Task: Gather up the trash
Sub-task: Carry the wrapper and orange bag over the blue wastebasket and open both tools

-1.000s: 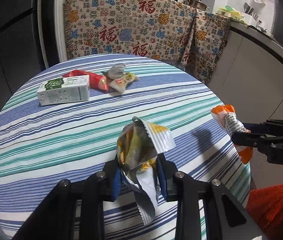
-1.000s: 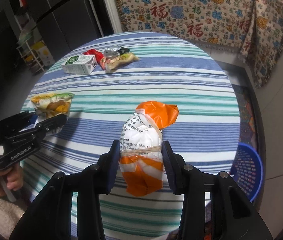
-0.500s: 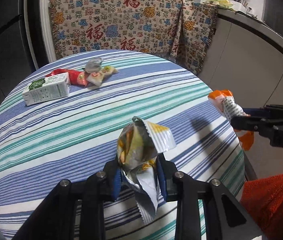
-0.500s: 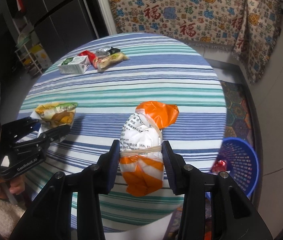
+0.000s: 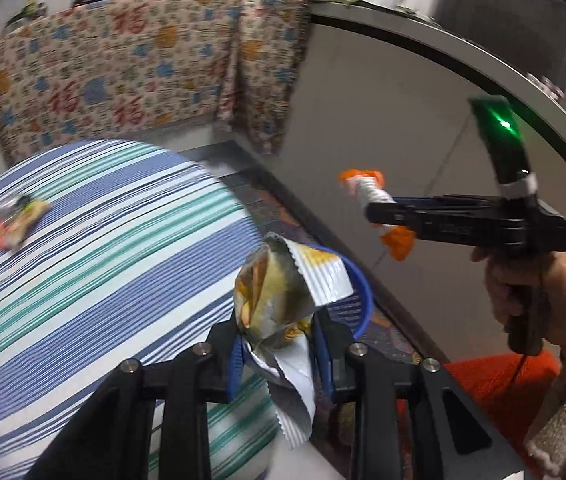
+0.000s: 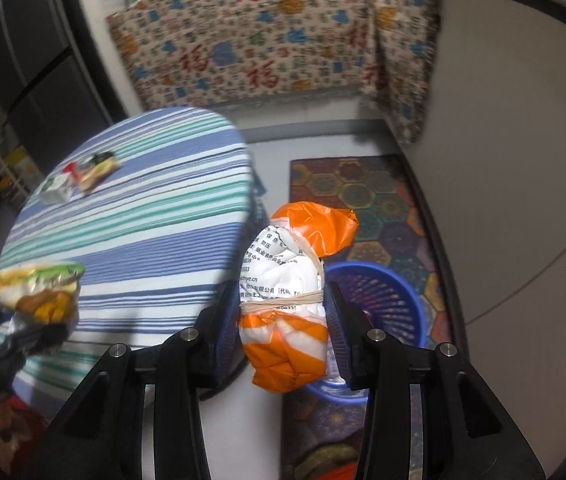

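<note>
My left gripper (image 5: 279,354) is shut on a crumpled foil snack bag (image 5: 279,292), held past the table's right edge above a blue basket (image 5: 363,300). My right gripper (image 6: 285,312) is shut on an orange and white bundle (image 6: 287,300) tied with a rubber band, held over the blue basket (image 6: 387,300) on the floor. The right gripper (image 5: 379,210) with its bundle also shows in the left wrist view; the snack bag (image 6: 35,292) shows at the left of the right wrist view.
A round table with a striped cloth (image 6: 143,220) holds a milk carton (image 6: 55,190) and several wrappers (image 6: 97,168) at its far side. A patterned rug (image 6: 363,200) lies under the basket. A cloth-covered counter (image 6: 263,40) stands behind.
Both grippers have swung right, off the table, with their loads still held. The blue basket now lies below both of them.
</note>
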The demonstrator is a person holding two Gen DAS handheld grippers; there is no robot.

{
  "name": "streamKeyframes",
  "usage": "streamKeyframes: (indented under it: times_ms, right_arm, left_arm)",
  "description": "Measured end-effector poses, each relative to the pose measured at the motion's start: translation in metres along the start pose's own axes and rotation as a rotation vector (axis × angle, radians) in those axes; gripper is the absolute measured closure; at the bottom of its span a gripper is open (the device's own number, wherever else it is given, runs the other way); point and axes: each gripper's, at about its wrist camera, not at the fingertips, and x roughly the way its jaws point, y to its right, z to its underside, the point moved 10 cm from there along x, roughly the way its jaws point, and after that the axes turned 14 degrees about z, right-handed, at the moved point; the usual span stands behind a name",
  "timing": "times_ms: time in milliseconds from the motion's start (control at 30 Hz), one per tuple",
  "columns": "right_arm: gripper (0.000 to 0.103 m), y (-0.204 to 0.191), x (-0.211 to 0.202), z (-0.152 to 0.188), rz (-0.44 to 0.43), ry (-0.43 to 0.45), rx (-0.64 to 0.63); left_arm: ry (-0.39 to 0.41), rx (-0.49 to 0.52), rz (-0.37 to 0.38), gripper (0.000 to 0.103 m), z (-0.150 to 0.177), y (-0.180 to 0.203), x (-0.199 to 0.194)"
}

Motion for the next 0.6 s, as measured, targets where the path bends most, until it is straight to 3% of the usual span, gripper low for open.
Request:
streamKeyframes:
  times_ms: [233,400,600]
  right_arm:
    - [0.061,0.066,0.05,0.007,0.05,-0.07,0.047]
    - [0.061,0.092,0.082,0.021,0.052,-0.1,0.095]
    - [0.06,0.117,0.099,0.025,0.029,-0.114,0.163]
  left_arm:
    - [-0.064,0.049,0.078,0.073,-0.023,0.047,0.106]
    - [-0.108,0.056,0.082,0.073,-0.025,0.045,0.167]
    - [-0.132,0.036,0.067,0.073,-0.02,0.028,0.212]
